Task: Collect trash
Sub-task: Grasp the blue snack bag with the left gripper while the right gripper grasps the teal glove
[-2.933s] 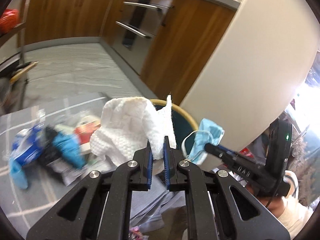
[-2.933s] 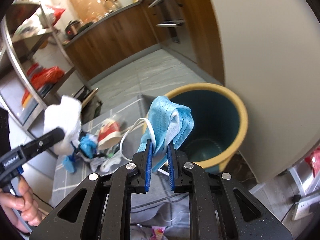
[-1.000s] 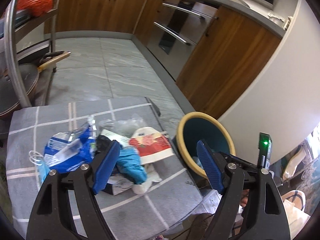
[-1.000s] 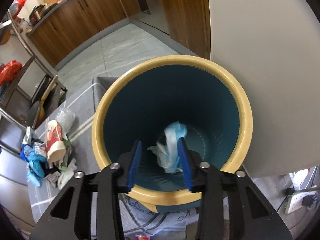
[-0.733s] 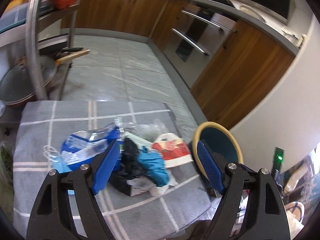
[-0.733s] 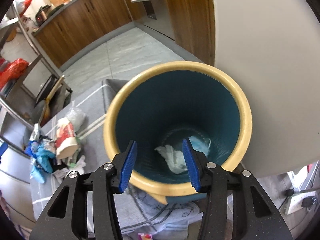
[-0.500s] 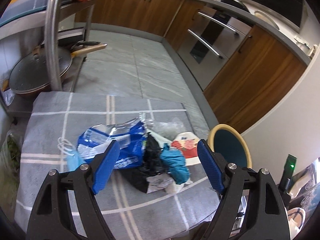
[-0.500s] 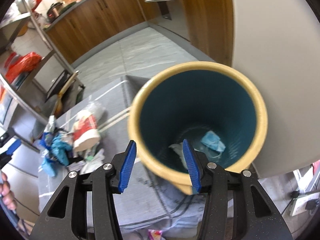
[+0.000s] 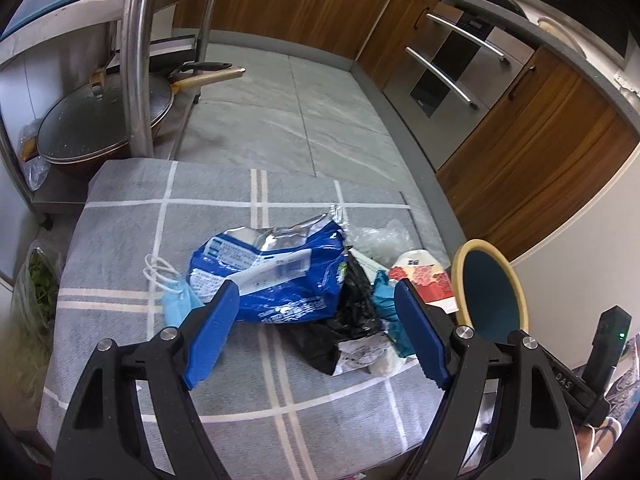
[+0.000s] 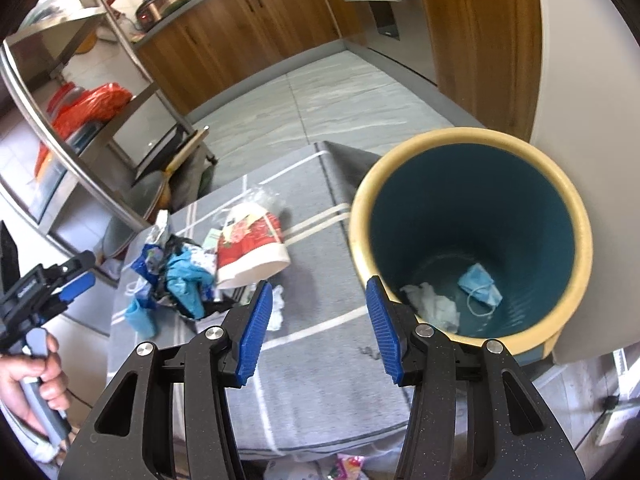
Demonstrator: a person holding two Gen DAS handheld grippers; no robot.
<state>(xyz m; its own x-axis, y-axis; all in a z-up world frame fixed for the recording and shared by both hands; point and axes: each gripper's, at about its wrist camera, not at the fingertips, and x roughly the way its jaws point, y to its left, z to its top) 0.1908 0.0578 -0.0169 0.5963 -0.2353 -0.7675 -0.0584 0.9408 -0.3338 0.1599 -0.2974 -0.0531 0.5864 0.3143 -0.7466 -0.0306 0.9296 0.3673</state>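
Note:
A trash pile lies on the grey checked tablecloth (image 9: pixel 120 208): a blue foil bag (image 9: pixel 276 276), a light blue face mask (image 9: pixel 176 300), black plastic (image 9: pixel 356 312), a teal glove (image 9: pixel 384 300) and a red-and-white paper cup (image 9: pixel 424 276). My left gripper (image 9: pixel 316 336) is open and empty above the pile's near side. The teal bin with a yellow rim (image 10: pixel 472 140) stands at the table's right end and holds a white tissue (image 10: pixel 432 304) and a blue mask (image 10: pixel 480 284). My right gripper (image 10: pixel 320 324) is open and empty, over the table just left of the bin.
A steel rack post (image 9: pixel 136 60) stands left of the table with a lidded wok (image 9: pixel 92 128) on its low shelf. Wooden kitchen cabinets (image 9: pixel 520 152) and a white wall (image 10: pixel 592 80) close in behind the bin. The left gripper also shows in the right wrist view (image 10: pixel 48 280).
Both grippers let go of the tissue and the mask, which now lie in the bin. Both jaws opened. The left gripper swung left over the pile; the right gripper pulled back from the bin.

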